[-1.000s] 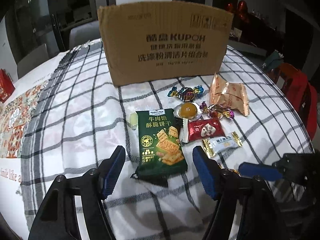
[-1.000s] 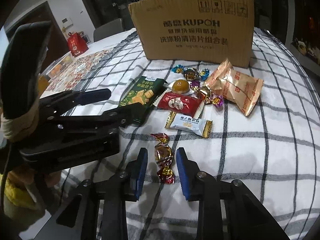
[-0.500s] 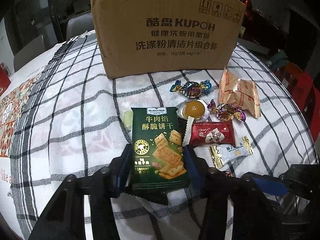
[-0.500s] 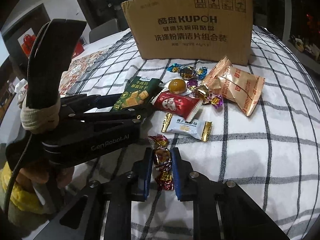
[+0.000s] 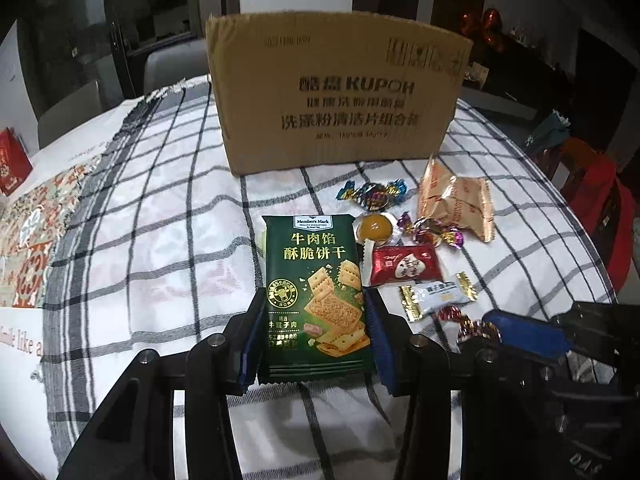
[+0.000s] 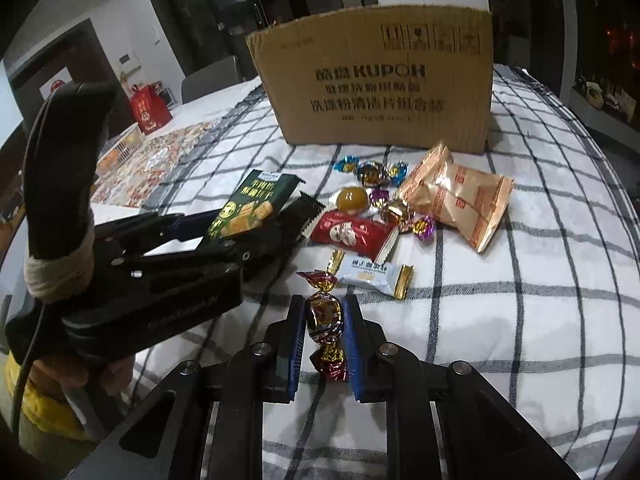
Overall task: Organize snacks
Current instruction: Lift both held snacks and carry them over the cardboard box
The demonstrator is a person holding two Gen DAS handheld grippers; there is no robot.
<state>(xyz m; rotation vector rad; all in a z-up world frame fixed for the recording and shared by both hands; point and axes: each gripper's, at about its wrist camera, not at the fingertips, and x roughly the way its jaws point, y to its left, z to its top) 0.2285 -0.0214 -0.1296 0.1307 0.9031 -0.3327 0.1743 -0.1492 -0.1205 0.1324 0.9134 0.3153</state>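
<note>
Both tongs clamped on snacks over a checked tablecloth (image 5: 160, 208), cardboard box (image 5: 336, 96) behind.

Left tongs (image 5: 314, 332) grip the lower sides of a green cracker packet (image 5: 314, 280), lifted clear of the cloth in the right view; label reads "Member's Mark" with Chinese text 牛肉馅 酥脆饼干. Right tongs (image 6: 322, 330) pinch a red-gold wrapped candy (image 6: 325, 320) at its middle, low over the cloth. Box print reads "KUPOH" plus blurred Chinese lines. Loose on the cloth between tongs and box: red packet (image 6: 350, 232) with heart design, white bar with gold ends (image 6: 370, 274) (text too small), yellow jelly cup (image 6: 352, 199), blue-ended candy (image 6: 370, 171), purple-ended candy (image 6: 400, 212), tan packets (image 6: 460, 204) with red print, unreadable.
</note>
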